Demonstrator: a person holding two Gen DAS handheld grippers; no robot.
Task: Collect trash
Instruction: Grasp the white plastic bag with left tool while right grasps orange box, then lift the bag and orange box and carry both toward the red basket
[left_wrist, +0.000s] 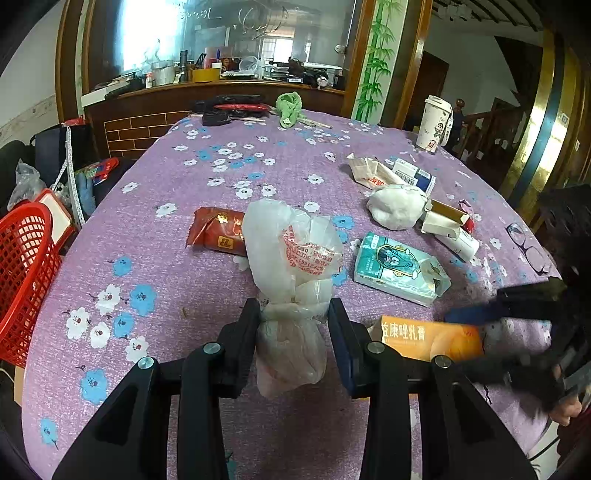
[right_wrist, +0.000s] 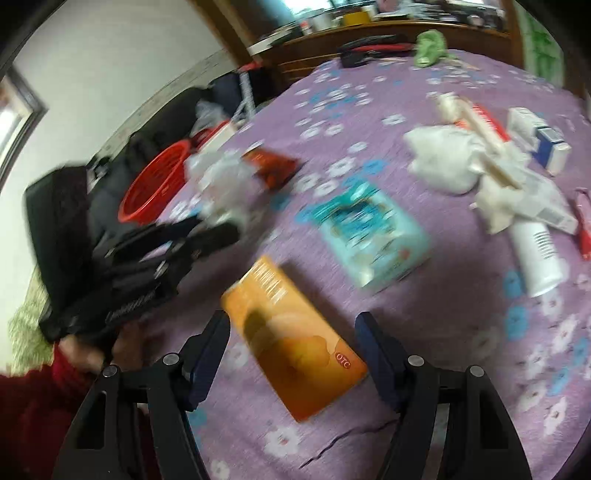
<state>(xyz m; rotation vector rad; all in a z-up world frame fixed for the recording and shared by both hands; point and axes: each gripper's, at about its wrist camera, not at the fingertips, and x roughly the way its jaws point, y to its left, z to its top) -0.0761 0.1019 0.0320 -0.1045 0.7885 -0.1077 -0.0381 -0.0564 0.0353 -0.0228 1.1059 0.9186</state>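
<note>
— Two grippers were in view; what did each have?
— The left gripper had its fingers closed on the neck of a crumpled white plastic bag with red print, just above the purple flowered tabletop. The right gripper had its fingers spread wide, empty, on either side of a flat orange cardboard box lying on the cloth, not touching it.
— And the containers?
— A red plastic mesh basket stood off the tabletop's left edge; I could not tell its contents. A white lidded paper cup stood upright at the far right. An open small white carton lay beside a white wad.
</note>
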